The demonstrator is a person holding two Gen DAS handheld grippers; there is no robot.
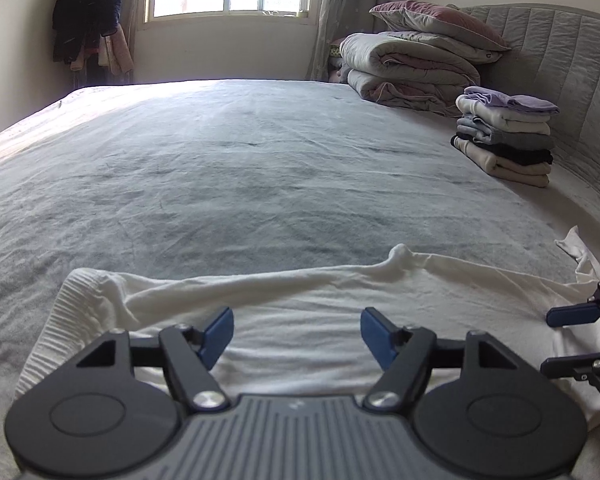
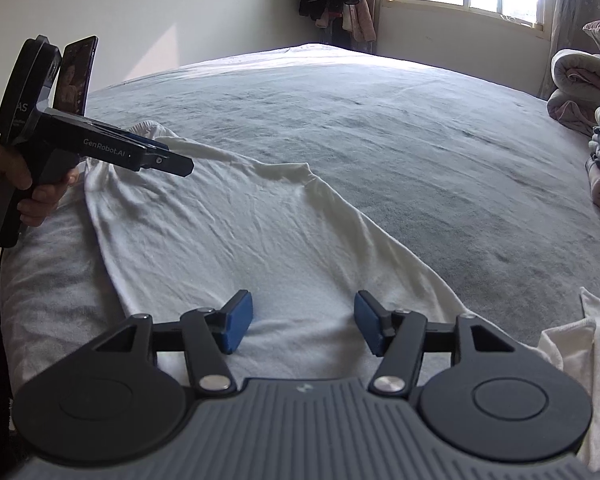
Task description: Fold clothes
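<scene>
A white long-sleeved garment (image 1: 300,300) lies spread flat along the near edge of the grey bed (image 1: 260,160). Its ribbed hem is at the left in the left wrist view. My left gripper (image 1: 297,332) hovers open just above the cloth, holding nothing. At that view's right edge the right gripper (image 1: 556,340) shows its fingers apart. In the right wrist view the same garment (image 2: 228,232) stretches ahead. My right gripper (image 2: 303,322) is open over it and empty. The left gripper (image 2: 172,162), held by a hand, is above the garment's far end.
A stack of folded clothes (image 1: 504,136) stands at the bed's right by the padded headboard (image 1: 560,80). Rolled quilts and a pillow (image 1: 416,64) lie behind it. More white cloth (image 2: 588,344) is bunched at the near right. Dark clothes hang by the window (image 1: 88,16).
</scene>
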